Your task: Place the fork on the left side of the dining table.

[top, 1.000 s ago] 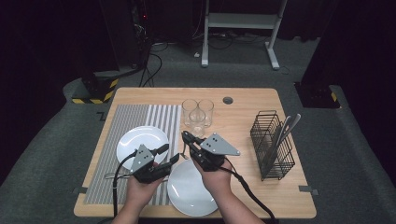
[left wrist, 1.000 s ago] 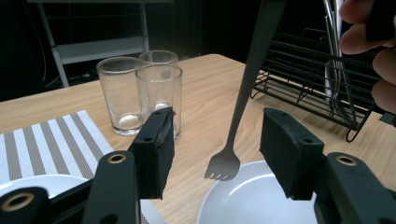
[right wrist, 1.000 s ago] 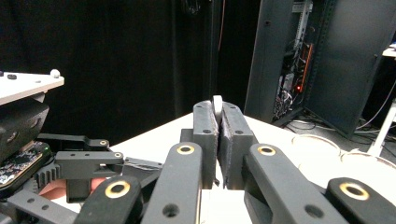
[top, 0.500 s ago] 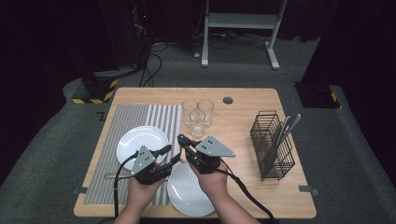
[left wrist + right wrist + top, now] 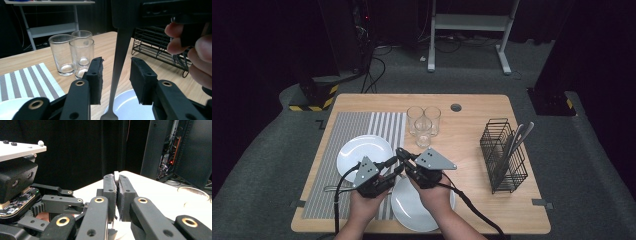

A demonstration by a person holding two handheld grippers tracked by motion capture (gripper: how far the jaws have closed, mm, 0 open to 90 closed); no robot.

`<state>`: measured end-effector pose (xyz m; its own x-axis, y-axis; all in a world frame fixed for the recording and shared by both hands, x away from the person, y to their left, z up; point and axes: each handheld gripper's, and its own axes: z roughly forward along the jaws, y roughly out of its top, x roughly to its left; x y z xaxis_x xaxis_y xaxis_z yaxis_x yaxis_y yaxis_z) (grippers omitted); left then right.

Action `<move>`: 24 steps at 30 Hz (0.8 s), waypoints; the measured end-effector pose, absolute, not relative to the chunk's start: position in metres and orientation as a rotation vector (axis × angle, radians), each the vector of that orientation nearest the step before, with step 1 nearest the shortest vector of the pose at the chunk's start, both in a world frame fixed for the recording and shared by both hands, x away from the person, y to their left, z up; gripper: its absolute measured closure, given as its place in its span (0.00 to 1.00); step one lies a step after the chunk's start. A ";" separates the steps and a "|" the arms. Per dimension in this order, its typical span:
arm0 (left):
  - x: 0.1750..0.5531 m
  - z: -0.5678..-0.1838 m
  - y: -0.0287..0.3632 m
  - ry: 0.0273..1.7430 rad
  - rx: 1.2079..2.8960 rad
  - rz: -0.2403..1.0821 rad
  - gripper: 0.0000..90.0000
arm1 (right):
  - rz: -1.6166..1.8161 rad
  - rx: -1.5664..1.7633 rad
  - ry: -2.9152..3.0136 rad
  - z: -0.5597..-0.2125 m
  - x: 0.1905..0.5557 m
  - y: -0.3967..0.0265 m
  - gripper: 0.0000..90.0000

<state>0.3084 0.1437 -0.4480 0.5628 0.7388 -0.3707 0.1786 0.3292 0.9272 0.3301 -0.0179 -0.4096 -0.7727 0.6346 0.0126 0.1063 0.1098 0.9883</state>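
My right gripper (image 5: pixel 117 185) is shut on the top of a silver utensil (image 5: pixel 120 55), which hangs straight down over the near white plate (image 5: pixel 412 210). My left gripper (image 5: pixel 116 72) faces it from the left with the utensil's handle between its jaws. Those jaws have just been closing, and a gap still shows on each side of the handle, so the pads (image 5: pixel 96 75) do not press on it. In the high view the two grippers meet tip to tip, left gripper (image 5: pixel 393 167) and right gripper (image 5: pixel 401 154), just above the near plate.
A second white plate (image 5: pixel 362 147) lies on the striped mat (image 5: pixel 347 125). Three empty glasses (image 5: pixel 423 122) stand behind the grippers. At the right a black wire basket (image 5: pixel 504 155) holds more cutlery. The table's front edge is close below the hands.
The right gripper has shifted slightly left and nearer with the utensil. The left gripper's jaws have narrowed around the handle while that hand stayed put.
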 end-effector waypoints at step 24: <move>0.306 -0.447 0.143 0.938 1.170 0.522 0.87 | 1.707 0.713 2.015 -0.417 0.330 -0.004 0.96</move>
